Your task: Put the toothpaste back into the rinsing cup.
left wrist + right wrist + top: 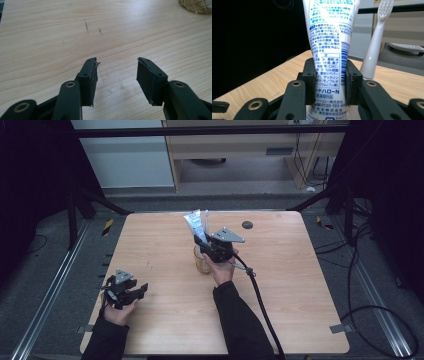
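- The right gripper (206,241) has its jaws clamped on the sides of a white plastic toothpaste tube with blue print (329,47), upright over the clear glass cup with a gold base (202,262) mid-table; I judge the tube is going into that cup, not yet let go
- A white toothbrush (374,47) stands just beside the tube; seemingly already in the cup
- The left gripper (117,72) rests well apart from the cup, jaws wide, holding nothing
- The tube's print is Japanese; "0120-193-69" is readable

Lab recording space, wooden table (165,320) on metal rails (47,290), black curtains (30,180), loose cables (370,285) on grey floor
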A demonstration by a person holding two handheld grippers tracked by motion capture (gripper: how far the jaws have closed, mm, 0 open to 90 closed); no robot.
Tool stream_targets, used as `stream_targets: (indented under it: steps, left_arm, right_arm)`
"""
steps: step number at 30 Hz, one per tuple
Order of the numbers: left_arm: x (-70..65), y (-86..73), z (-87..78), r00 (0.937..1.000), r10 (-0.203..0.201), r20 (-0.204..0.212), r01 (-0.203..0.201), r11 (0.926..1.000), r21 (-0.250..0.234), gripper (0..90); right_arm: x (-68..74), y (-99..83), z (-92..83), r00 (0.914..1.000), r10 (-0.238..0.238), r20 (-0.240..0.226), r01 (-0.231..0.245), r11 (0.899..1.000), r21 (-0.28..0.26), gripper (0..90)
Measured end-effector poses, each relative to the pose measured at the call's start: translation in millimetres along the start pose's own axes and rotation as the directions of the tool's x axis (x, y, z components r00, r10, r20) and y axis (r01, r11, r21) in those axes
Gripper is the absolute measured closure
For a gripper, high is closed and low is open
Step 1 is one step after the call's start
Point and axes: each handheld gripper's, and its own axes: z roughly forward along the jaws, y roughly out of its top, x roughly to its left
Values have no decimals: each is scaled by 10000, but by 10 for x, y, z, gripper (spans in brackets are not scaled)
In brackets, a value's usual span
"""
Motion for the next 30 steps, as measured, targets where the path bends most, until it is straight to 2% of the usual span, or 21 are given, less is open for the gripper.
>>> stream_targets:
  steps: [8,18,24,30]
  left_arm:
    - [1,-1,2,10000,8,-11,-8,10000,14,502]
    - [-4,-2,12,10000,35,-22,-35,10000,56,502]
    - [-5,-3,9,10000,44,-31,-44,10000,42,502]
    - [-9,-2,9,10000,72,-41,-72,10000,47,502]
  right_arm:
    - [-14,-54,35,9997,-209,157,207,9997,141,682]
    - [-51,-159,31,9987,-321,395,319,9995,42,682]
    - [2,-204,42,9957,-793,472,791,9968,57,678]
    - [26,-265,10,9940,-914,594,933,9952,-310,675]
